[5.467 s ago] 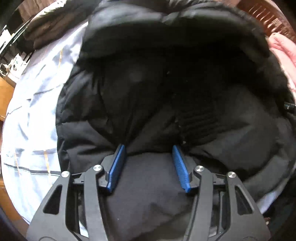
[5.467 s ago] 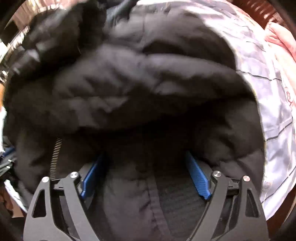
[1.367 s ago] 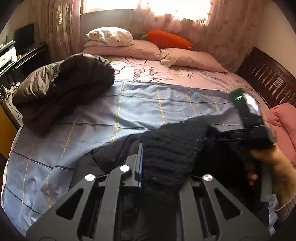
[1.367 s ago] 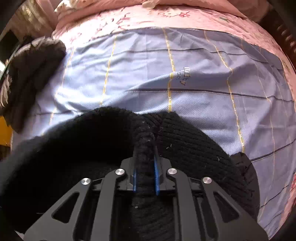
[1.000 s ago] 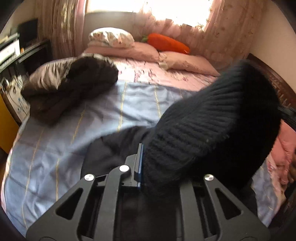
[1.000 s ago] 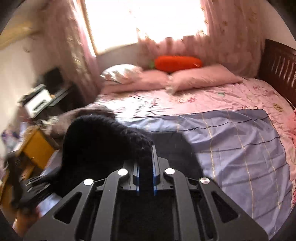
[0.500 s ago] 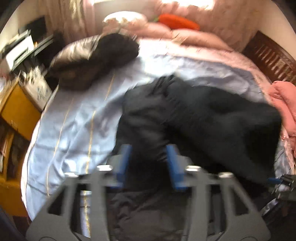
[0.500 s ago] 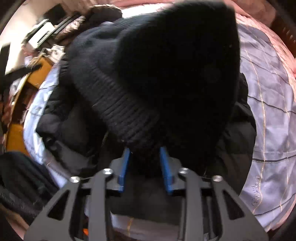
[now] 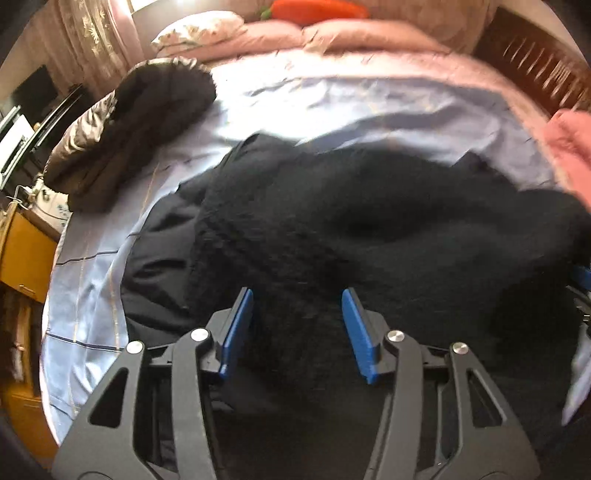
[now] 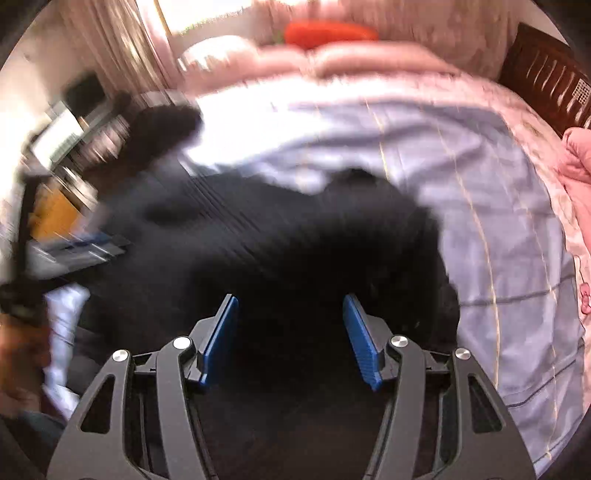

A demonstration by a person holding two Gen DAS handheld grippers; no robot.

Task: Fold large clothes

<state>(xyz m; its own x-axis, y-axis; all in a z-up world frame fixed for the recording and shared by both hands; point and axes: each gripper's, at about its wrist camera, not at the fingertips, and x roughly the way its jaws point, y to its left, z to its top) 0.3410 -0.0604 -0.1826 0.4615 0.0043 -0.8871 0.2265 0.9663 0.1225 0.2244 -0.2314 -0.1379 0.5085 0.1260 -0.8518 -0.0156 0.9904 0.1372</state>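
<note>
- The black knit sweater (image 9: 369, 229) lies dropped in a rumpled heap on the near half of the bed (image 9: 332, 99), over a dark jacket (image 9: 159, 251), probably so it can be spread flat for folding.
- The left claw (image 9: 297, 328) has just been narrowing, the right claw (image 10: 290, 341) widening; both stand spread above the sweater, pinching nothing.
- Beyond the sweater, left, a brown puffer coat (image 9: 122, 125) sits bundled; pillows (image 9: 280, 33) lie at the bed's far end.
- The jacket underneath could snag the fold.

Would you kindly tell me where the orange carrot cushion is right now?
In both views the carrot cushion lies at the top centre, on the pink pillows at the bed's far end.
</note>
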